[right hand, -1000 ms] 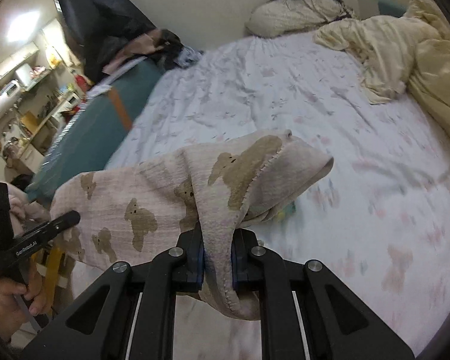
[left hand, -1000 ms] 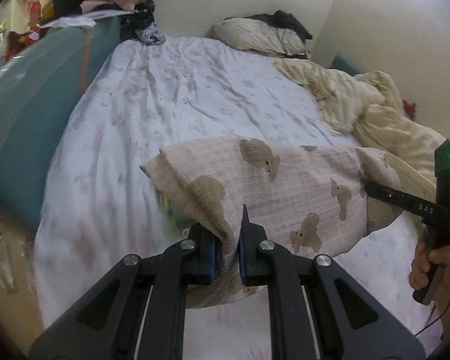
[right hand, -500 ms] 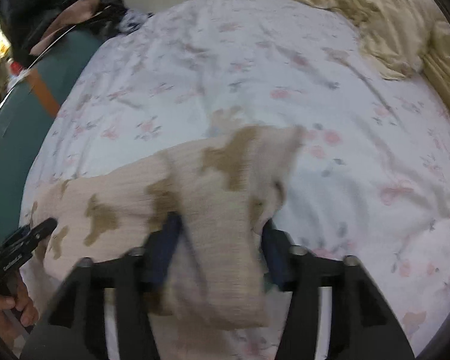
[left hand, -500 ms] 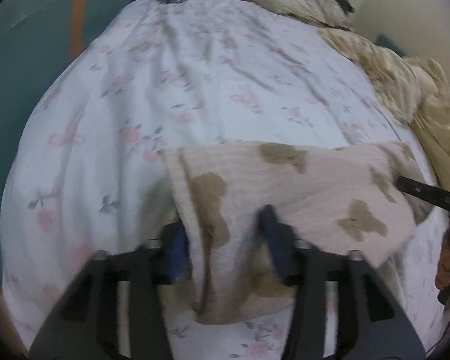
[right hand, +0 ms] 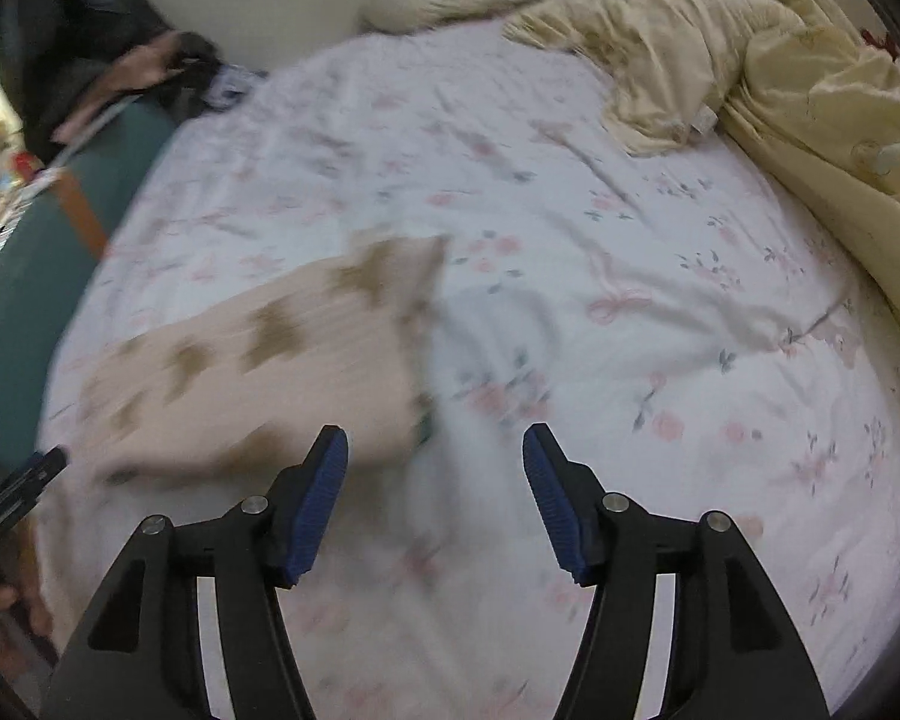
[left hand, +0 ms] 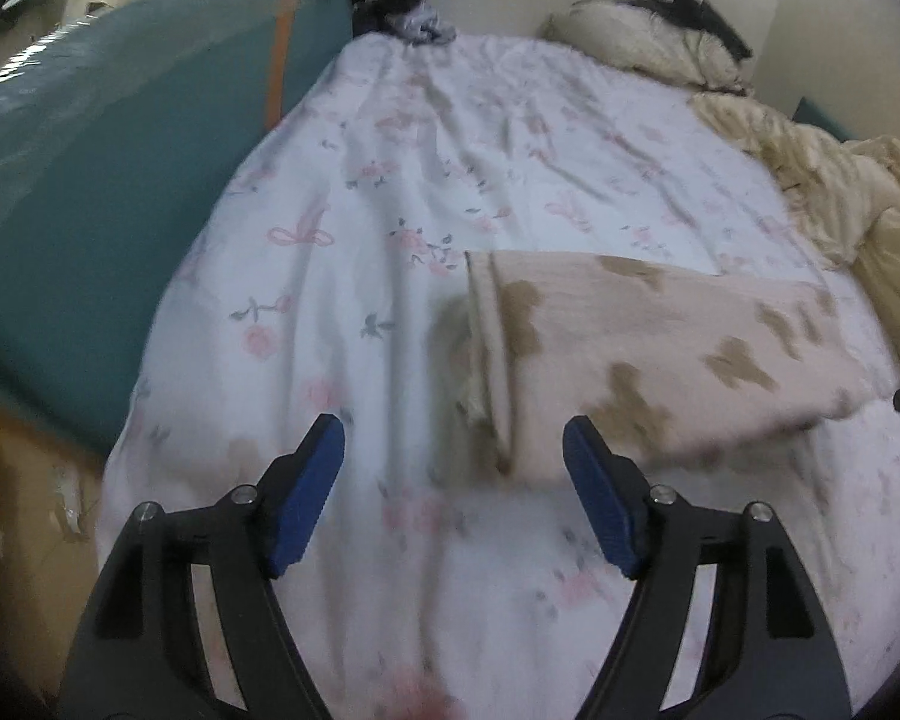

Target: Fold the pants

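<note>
Fingers wide on left gripper [left hand: 453,459] and right gripper [right hand: 435,471], gripping nothing. Pants [left hand: 660,360] lie folded on bed [left hand: 390,180]; fold looks laid, next likely a tidy or final fold

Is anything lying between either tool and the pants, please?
Nothing visible. Only bare sheet separates the open left tool from the folded pants, which lie ahead to its right. The open right tool has them ahead to its left.
</note>
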Tool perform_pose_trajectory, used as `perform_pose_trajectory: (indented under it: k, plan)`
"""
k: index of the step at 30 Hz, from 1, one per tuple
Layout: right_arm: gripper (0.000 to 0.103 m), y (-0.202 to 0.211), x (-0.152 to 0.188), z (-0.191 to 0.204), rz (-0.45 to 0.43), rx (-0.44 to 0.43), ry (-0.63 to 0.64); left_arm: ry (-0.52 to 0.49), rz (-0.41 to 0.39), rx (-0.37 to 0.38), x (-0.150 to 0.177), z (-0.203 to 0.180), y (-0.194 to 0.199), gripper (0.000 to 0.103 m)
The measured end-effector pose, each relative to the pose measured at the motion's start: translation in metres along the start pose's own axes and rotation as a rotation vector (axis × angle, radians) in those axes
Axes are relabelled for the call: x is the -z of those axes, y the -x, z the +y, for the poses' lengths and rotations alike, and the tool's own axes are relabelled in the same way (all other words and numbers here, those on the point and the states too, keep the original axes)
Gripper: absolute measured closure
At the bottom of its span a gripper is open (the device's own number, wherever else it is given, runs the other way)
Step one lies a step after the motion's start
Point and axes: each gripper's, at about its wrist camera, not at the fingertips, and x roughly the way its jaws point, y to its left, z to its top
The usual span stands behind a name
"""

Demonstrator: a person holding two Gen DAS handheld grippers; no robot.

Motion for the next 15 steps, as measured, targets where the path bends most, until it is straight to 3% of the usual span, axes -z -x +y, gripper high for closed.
perform_pose_trajectory:
  k: [2, 5, 8, 11, 15]
  plan:
    - [0.04, 0.024, 0.017, 0.012, -0.023, -0.035, 0.016, 0.014, -0.041, 0.012, 0.012, -0.004, 0.024, 0.031]
    - [0.031, 0.06, 0.05, 0.03, -0.063, -0.081, 0.022, 0.018, -0.083, 0.033, 0.034, -0.013, 0.06, 0.022]
    - [0.021, 0.085, 0.077, 0.046, -0.087, -0.085, 0.062, -0.003, -0.103, 0.066, 0.057, -0.026, 0.095, 0.019]
    - [0.02, 0.112, 0.104, 0.057, -0.108, -0.102, 0.081, -0.025, -0.104, 0.087, 0.071, -0.036, 0.123, 0.018]
    - [0.01, 0.147, 0.133, 0.064, -0.154, -0.117, 0.066, -0.048, -0.147, 0.107, 0.093, -0.045, 0.173, 0.009]
